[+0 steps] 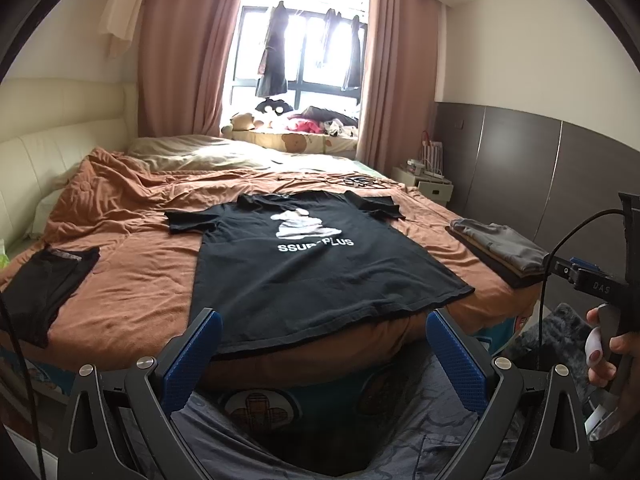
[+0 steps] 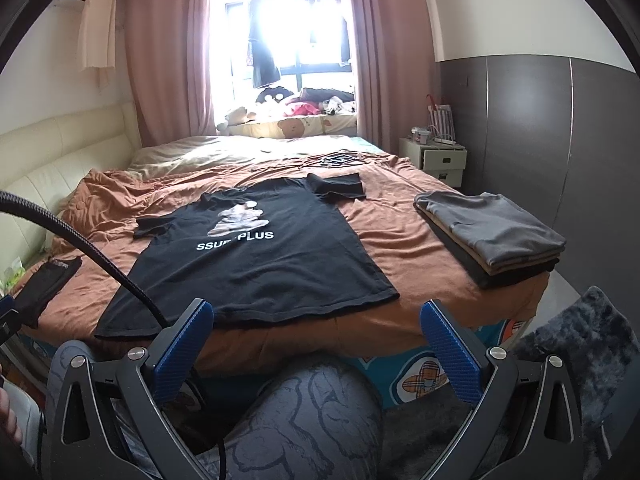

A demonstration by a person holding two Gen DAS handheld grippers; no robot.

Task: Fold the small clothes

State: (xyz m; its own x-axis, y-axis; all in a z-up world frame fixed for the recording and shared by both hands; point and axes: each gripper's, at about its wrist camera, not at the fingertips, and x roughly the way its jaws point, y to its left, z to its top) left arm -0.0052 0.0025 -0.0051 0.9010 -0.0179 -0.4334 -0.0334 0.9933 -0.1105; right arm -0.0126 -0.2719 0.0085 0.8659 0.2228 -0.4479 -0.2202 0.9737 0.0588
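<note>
A black T-shirt (image 1: 304,264) with a white print lies spread flat, front up, on the orange bedspread (image 1: 132,288), hem toward me. It also shows in the right wrist view (image 2: 256,268). My left gripper (image 1: 324,356) is open and empty, held off the bed just short of the shirt's hem. My right gripper (image 2: 316,352) is open and empty, also off the bed's near edge, to the right of the hem. A stack of folded clothes (image 2: 492,232) lies at the bed's right edge; it also shows in the left wrist view (image 1: 500,248).
Another dark garment (image 1: 44,284) lies at the bed's left edge. Cables and small items (image 2: 340,160) lie at the far side of the bed. A white nightstand (image 2: 440,160) stands at the right. My knee (image 2: 304,420) is below the right gripper.
</note>
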